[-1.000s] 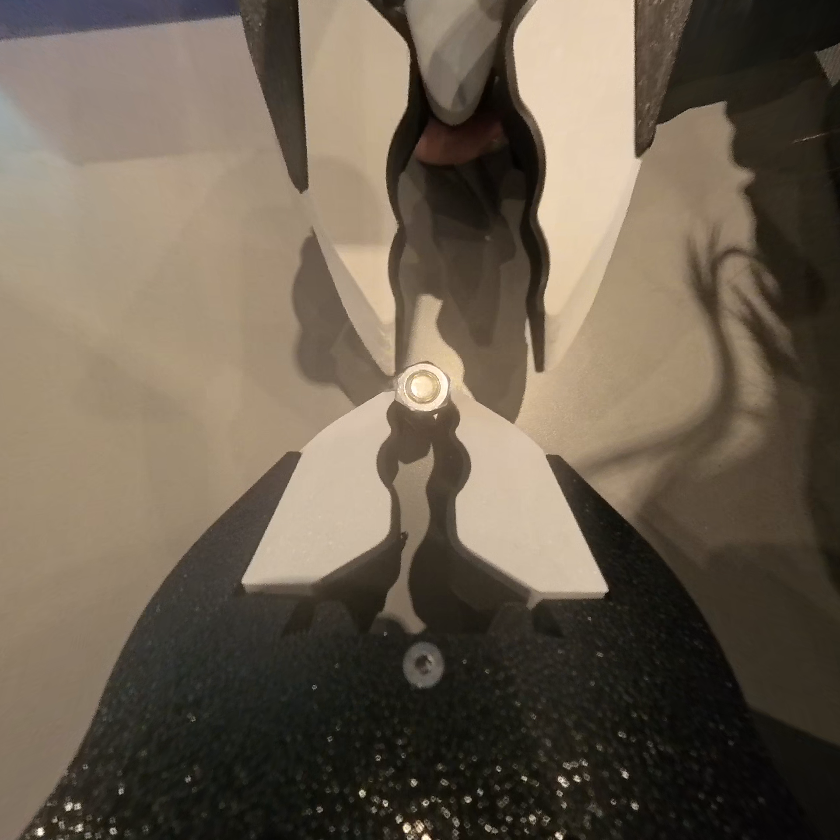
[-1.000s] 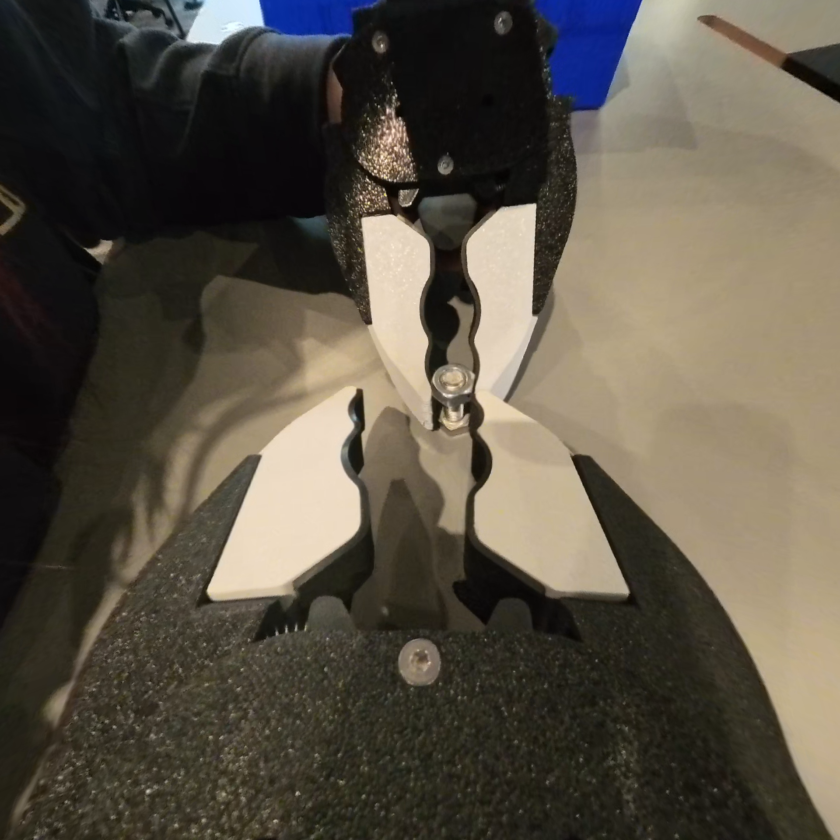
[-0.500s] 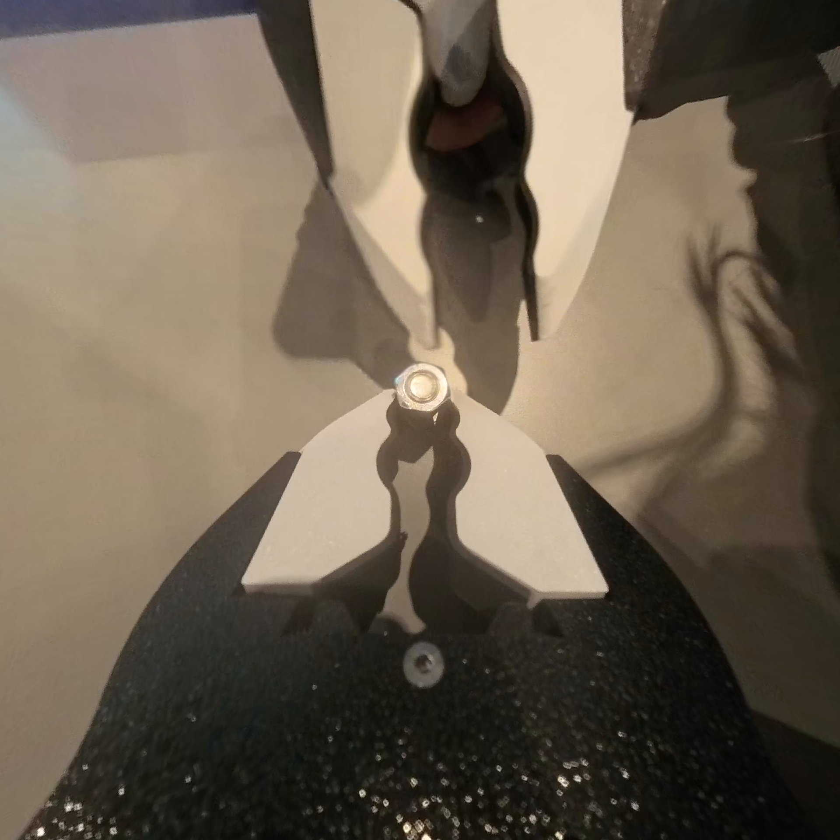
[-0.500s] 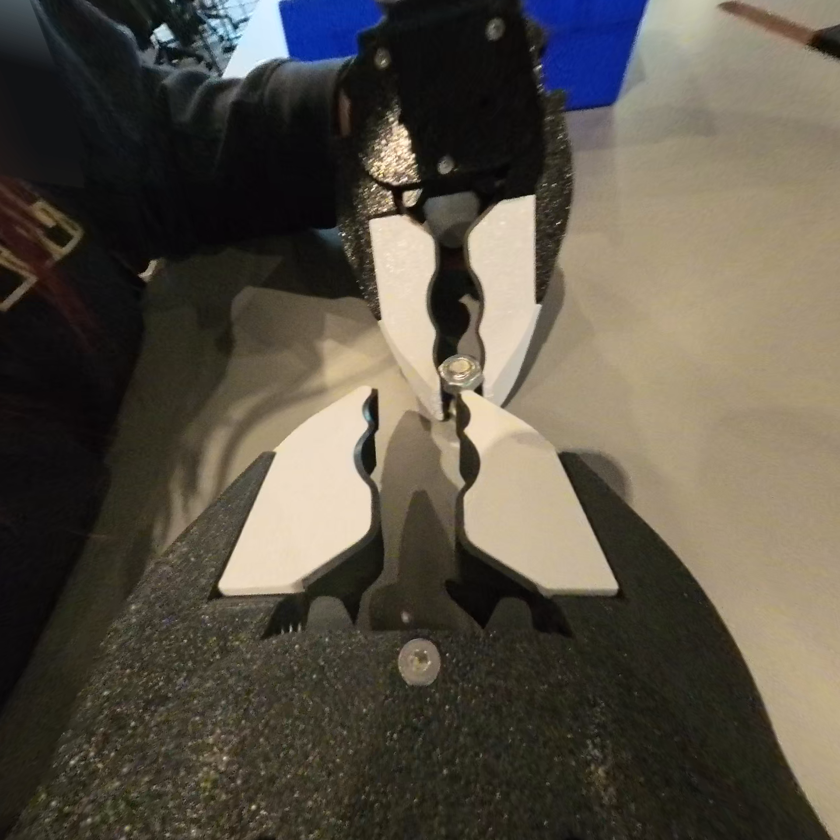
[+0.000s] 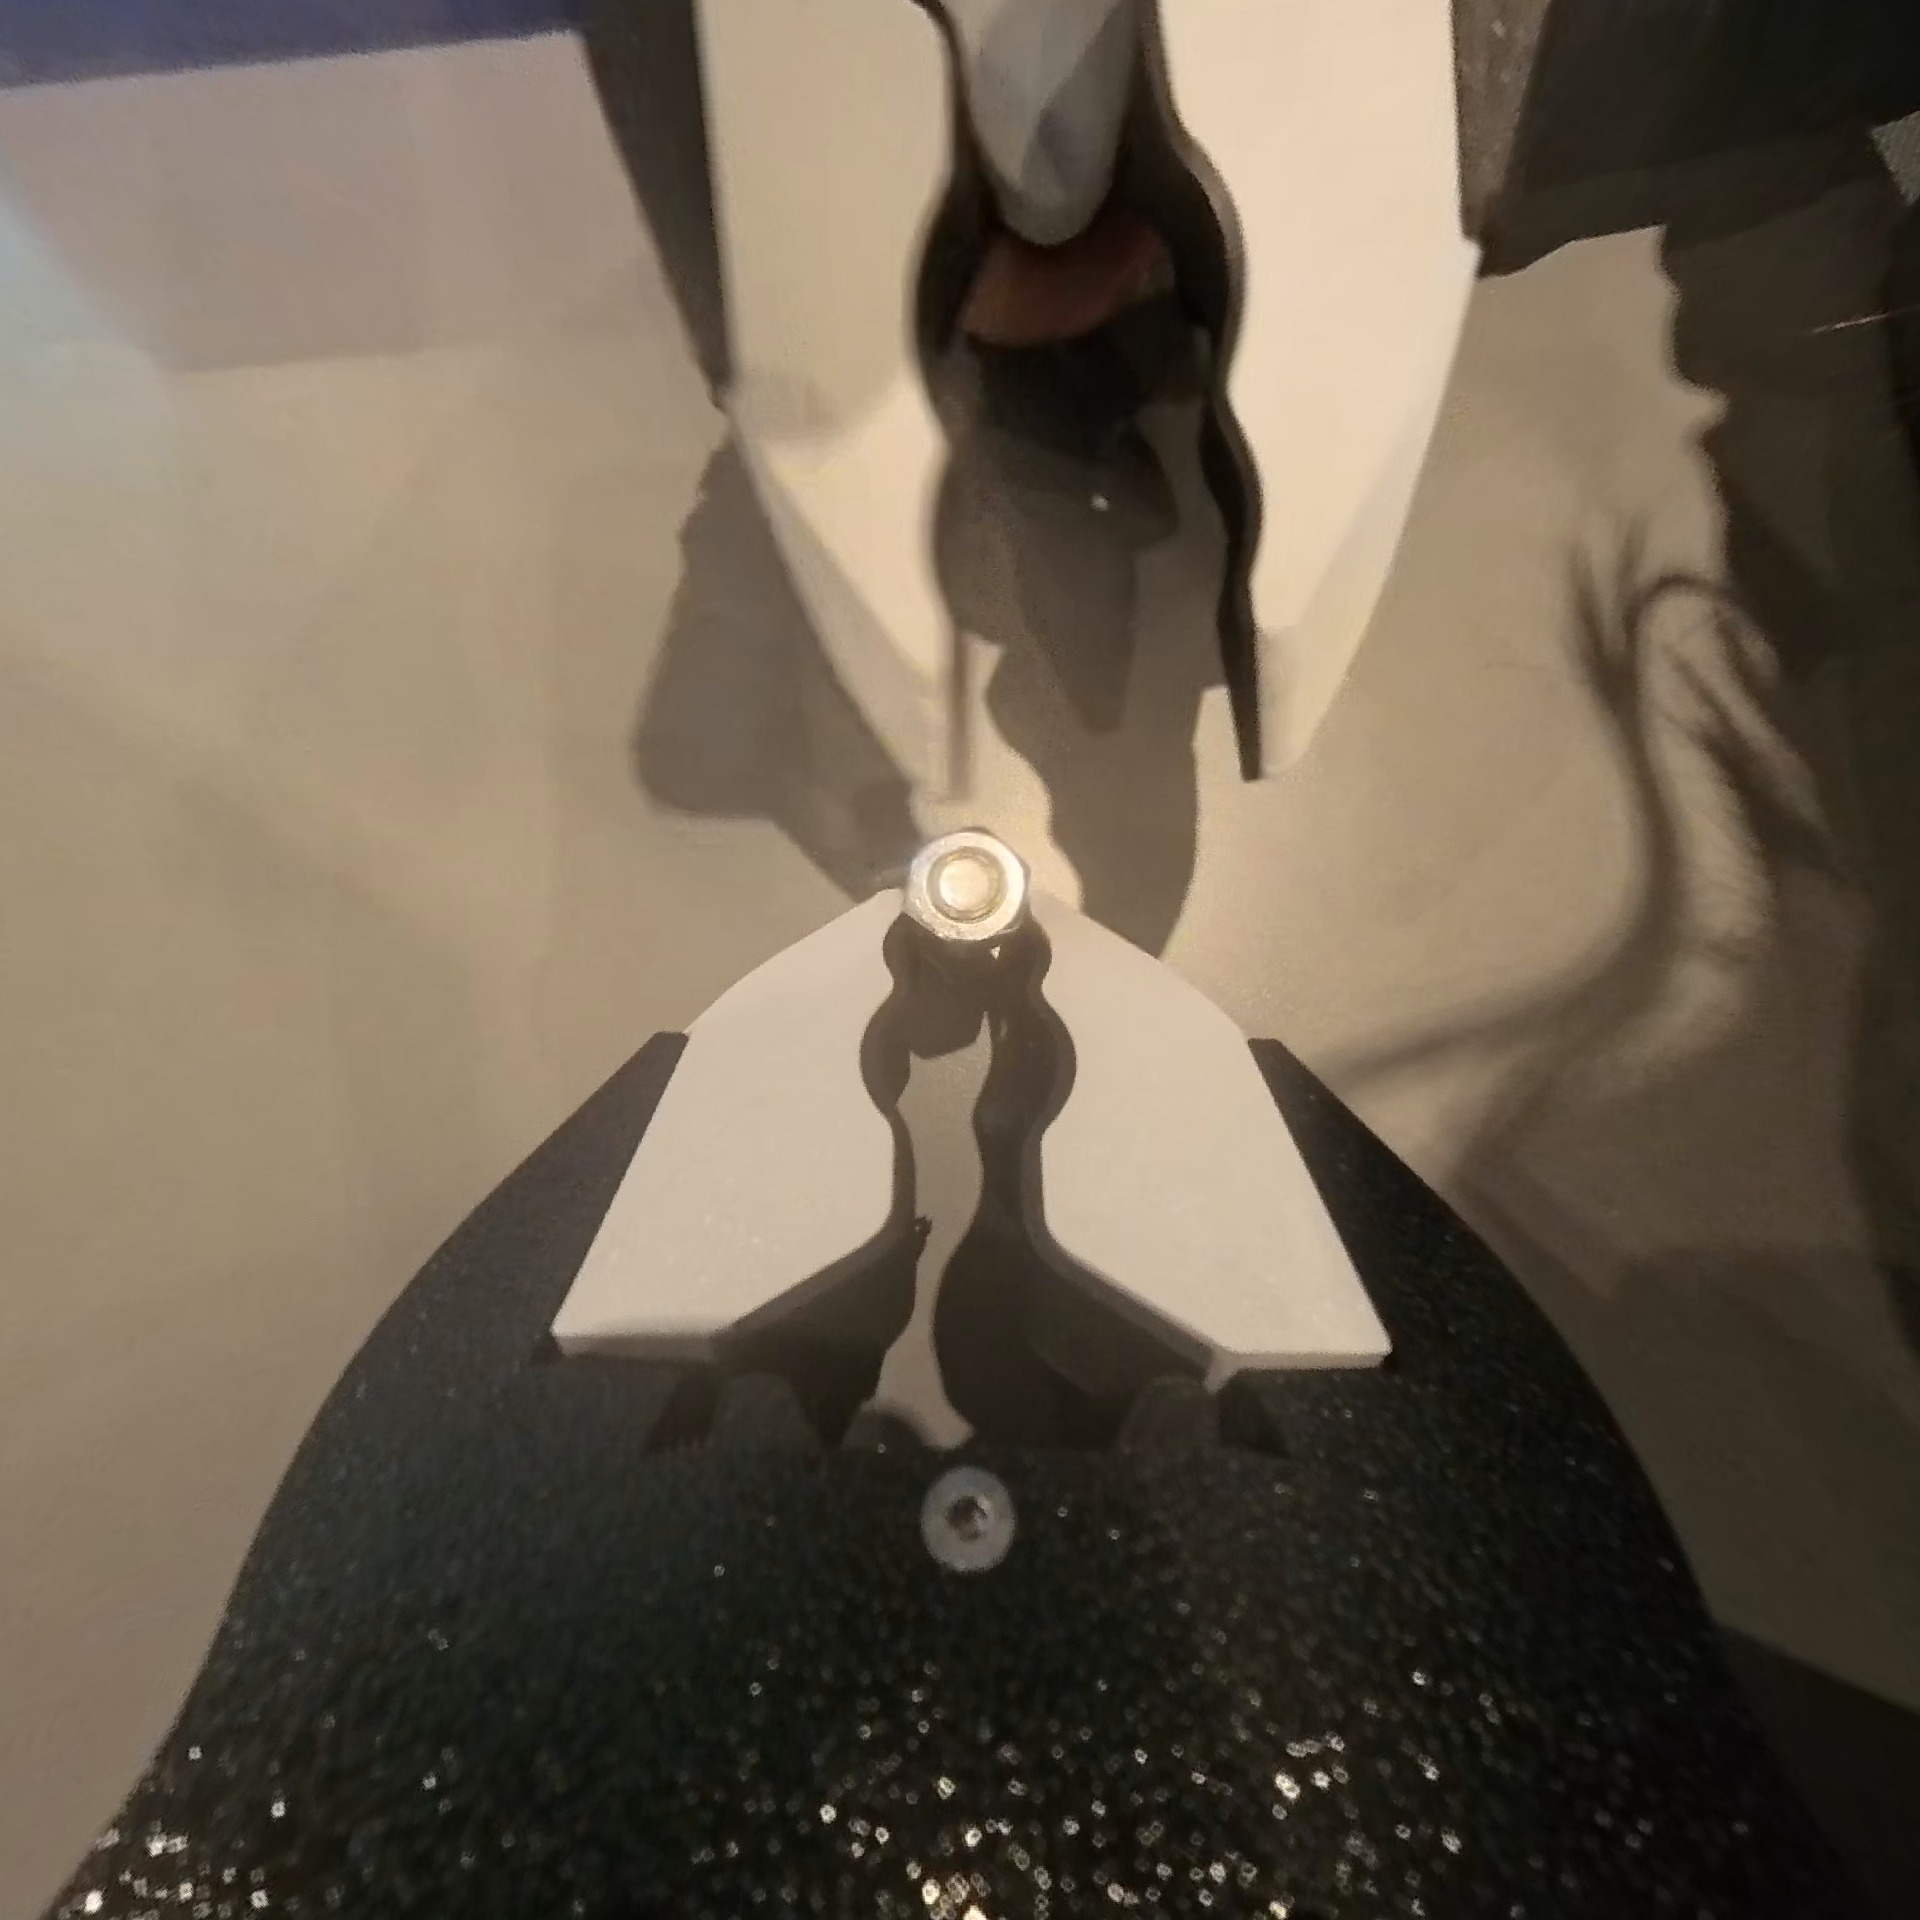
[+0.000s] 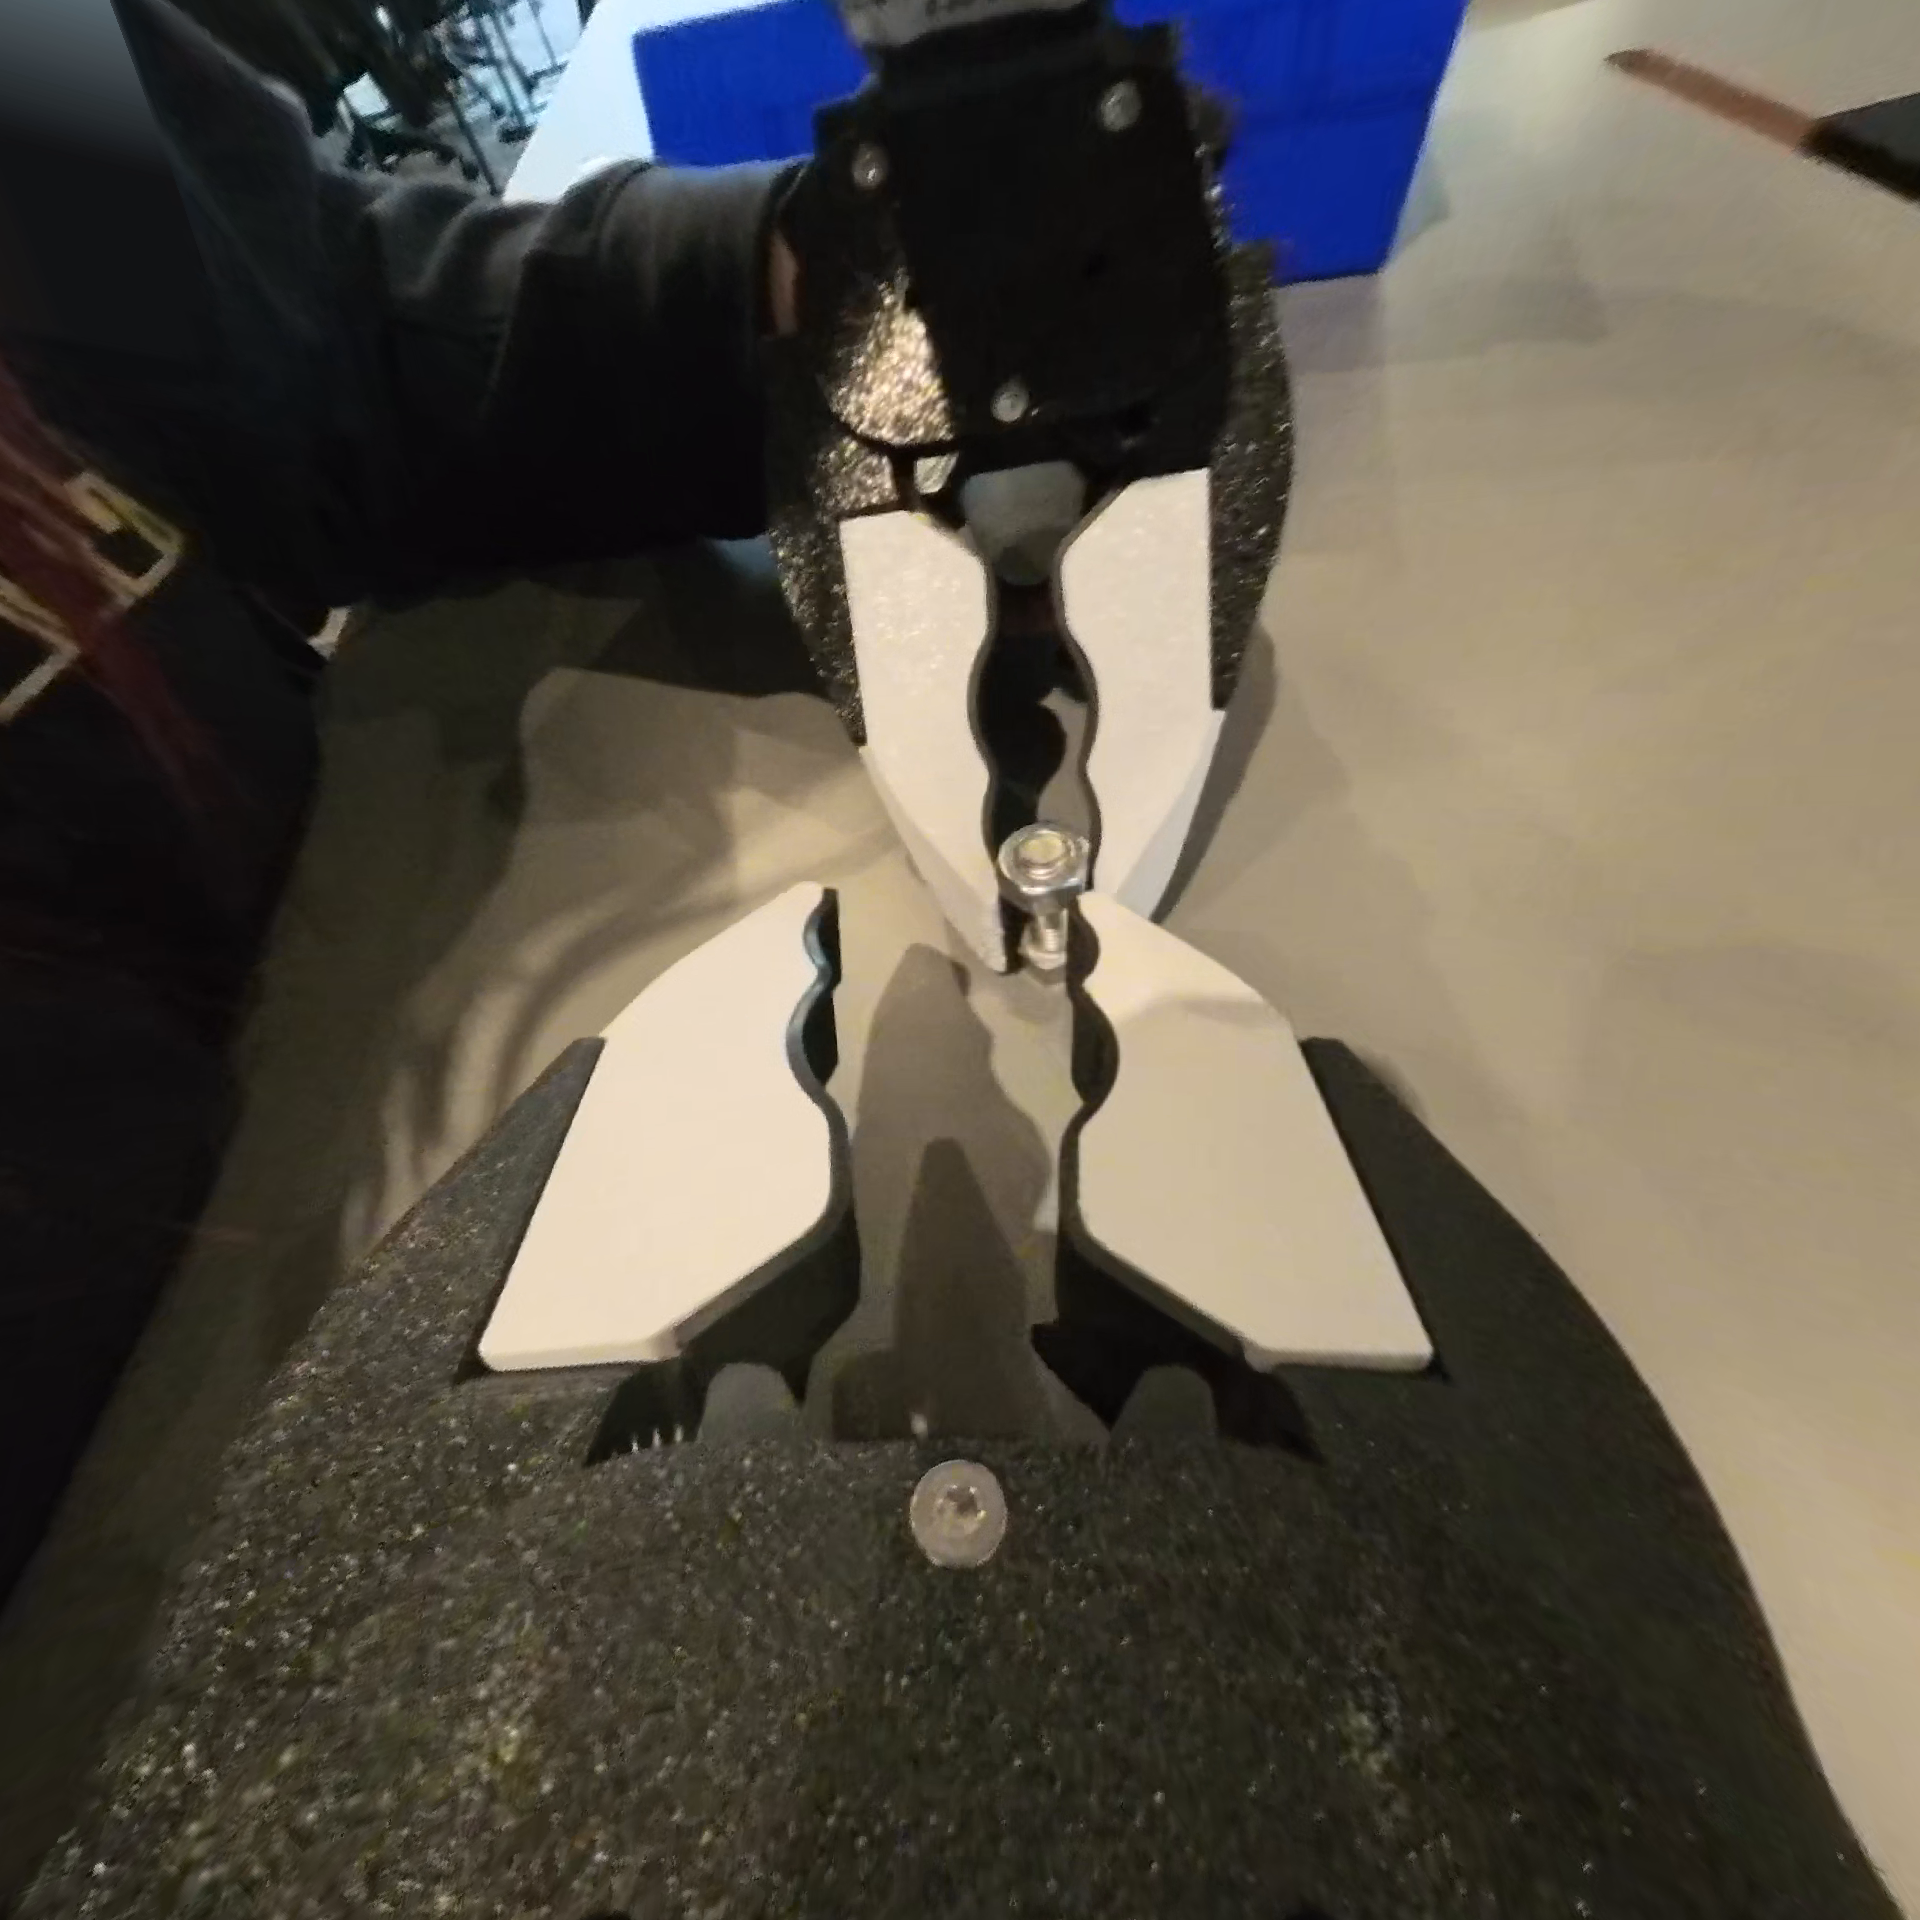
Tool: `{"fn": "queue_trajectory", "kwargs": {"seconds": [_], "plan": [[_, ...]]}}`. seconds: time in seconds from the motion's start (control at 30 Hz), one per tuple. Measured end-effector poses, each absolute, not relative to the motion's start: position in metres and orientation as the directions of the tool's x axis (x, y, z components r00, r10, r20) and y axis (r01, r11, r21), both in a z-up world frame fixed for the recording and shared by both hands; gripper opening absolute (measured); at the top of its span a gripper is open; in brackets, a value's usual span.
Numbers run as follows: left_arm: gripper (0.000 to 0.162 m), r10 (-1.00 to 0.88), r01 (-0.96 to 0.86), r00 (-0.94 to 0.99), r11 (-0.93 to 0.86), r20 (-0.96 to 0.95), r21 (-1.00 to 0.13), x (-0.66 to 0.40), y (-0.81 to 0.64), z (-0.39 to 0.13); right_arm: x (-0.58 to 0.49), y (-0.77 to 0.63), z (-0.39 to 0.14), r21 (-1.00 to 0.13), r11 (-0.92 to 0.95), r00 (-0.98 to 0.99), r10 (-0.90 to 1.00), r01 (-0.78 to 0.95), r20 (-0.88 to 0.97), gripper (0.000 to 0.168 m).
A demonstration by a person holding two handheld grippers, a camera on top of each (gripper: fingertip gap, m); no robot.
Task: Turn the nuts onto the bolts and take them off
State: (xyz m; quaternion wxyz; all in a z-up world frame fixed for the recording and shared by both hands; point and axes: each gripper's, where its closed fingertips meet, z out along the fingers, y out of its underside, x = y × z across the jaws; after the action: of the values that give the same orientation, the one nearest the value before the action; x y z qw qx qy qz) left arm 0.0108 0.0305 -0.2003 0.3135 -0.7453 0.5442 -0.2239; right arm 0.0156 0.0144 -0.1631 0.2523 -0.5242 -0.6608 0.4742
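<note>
A silver bolt (image 6: 1039, 935) with a silver nut (image 6: 1042, 864) on its upper end is pinched between the white fingers of my left gripper (image 6: 1049, 940), which reaches in from the far side above the table. In the left wrist view the nut (image 5: 966, 891) shows end-on at the tip of my shut left gripper (image 5: 971, 916). My right gripper (image 6: 961, 909) is open and empty. Its right fingertip (image 6: 1117, 935) lies close beside the bolt. From the left wrist view the right gripper (image 5: 1096, 784) hangs open just beyond the nut.
The beige table (image 6: 1558, 727) lies under both grippers. A blue box (image 6: 1351, 156) stands at its far edge. A dark object with a brown strip (image 6: 1766, 104) lies at the far right. A person's dark sleeve (image 6: 468, 364) holds the left gripper. One gripper's finger ends stand about 4 centimeters off the other's.
My right gripper has drawn back a little from the nut and stayed open. My left gripper keeps its hold on the bolt and has barely moved.
</note>
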Motion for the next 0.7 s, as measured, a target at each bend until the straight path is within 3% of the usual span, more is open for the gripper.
{"fn": "queue_trajectory", "kwargs": {"seconds": [0.23,0.37,0.43,0.7], "plan": [[0.017,-0.952,-0.671,0.307,-0.211,-0.007,-0.711,0.011,0.03,-0.2,0.013,0.011,-0.168,-0.882,0.061,-0.333,0.936,0.468,-0.112,0.049],[0.017,-0.952,-0.67,0.306,-0.21,-0.007,-0.712,0.011,0.03,-0.2,0.018,0.001,-0.166,-0.882,0.058,-0.398,0.905,0.467,-0.151,0.037],[0.017,-0.952,-0.671,0.307,-0.211,-0.008,-0.711,0.011,0.03,-0.2,0.021,-0.005,-0.165,-0.879,0.04,-0.431,0.881,0.476,-0.194,0.038],[0.017,-0.952,-0.671,0.307,-0.211,-0.008,-0.711,0.011,0.03,-0.2,0.012,0.015,-0.165,-0.887,0.02,-0.317,0.937,0.461,-0.144,0.052]]}}
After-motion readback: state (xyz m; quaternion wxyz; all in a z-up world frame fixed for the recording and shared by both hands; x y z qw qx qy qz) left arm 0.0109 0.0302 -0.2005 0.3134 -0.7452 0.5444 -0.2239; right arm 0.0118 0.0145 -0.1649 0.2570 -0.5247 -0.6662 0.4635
